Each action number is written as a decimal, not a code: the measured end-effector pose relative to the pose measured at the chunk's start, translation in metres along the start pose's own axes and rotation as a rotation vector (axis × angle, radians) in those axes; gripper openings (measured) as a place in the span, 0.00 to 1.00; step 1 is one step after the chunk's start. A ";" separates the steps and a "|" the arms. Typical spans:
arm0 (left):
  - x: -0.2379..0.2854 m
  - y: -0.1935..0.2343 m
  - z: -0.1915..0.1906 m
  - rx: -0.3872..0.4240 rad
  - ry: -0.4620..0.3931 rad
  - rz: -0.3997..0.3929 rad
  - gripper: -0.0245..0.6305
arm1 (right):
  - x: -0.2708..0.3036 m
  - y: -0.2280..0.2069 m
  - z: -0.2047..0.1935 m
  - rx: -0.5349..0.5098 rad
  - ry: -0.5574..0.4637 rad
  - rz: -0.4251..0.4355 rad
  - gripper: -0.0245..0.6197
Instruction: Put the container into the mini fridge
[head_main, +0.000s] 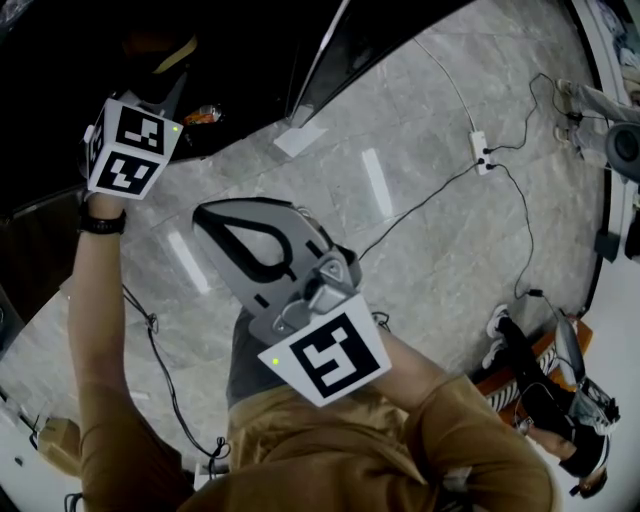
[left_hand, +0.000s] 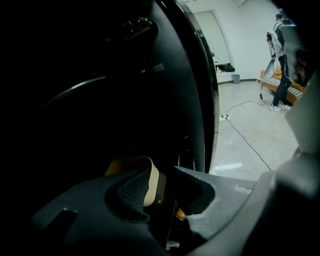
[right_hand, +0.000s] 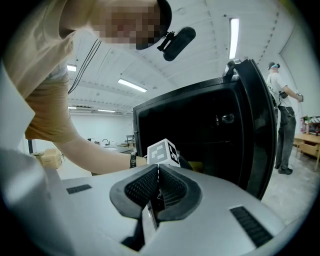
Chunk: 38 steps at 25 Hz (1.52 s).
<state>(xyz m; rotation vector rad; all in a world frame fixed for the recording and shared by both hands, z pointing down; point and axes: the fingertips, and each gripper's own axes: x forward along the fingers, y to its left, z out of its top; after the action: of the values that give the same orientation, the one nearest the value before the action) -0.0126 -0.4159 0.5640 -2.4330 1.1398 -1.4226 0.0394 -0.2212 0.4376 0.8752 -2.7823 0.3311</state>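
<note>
Both of my grippers are up at the mini fridge (right_hand: 195, 125), whose door (right_hand: 256, 125) stands swung open. My left gripper (left_hand: 167, 187) reaches into the fridge's dark inside, its jaws spread wide and pressing on nothing. The container (left_hand: 131, 165), yellowish with a pale rim, sits inside the fridge just beside the left-hand ribbed pad; I cannot tell whether they touch, and there is open space to the other jaw. My right gripper (right_hand: 158, 172) hangs outside the fridge, in front of its opening, jaws closed together and empty. Beyond the fridge door, a power strip (head_main: 481, 150) lies on the pale floor (head_main: 450, 260).
</note>
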 end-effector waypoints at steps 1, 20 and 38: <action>0.000 -0.002 0.003 0.003 -0.013 0.005 0.23 | 0.000 0.000 0.000 -0.001 -0.001 -0.002 0.04; -0.045 -0.031 0.009 -0.023 -0.114 0.026 0.04 | -0.019 0.020 0.008 -0.063 0.011 -0.048 0.04; -0.157 -0.062 -0.005 -0.202 -0.250 -0.043 0.04 | -0.018 0.088 0.044 -0.139 0.005 -0.067 0.04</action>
<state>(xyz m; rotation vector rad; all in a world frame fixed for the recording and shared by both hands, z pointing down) -0.0264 -0.2692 0.4825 -2.6908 1.2301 -1.0172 -0.0030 -0.1534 0.3778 0.9302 -2.7254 0.1274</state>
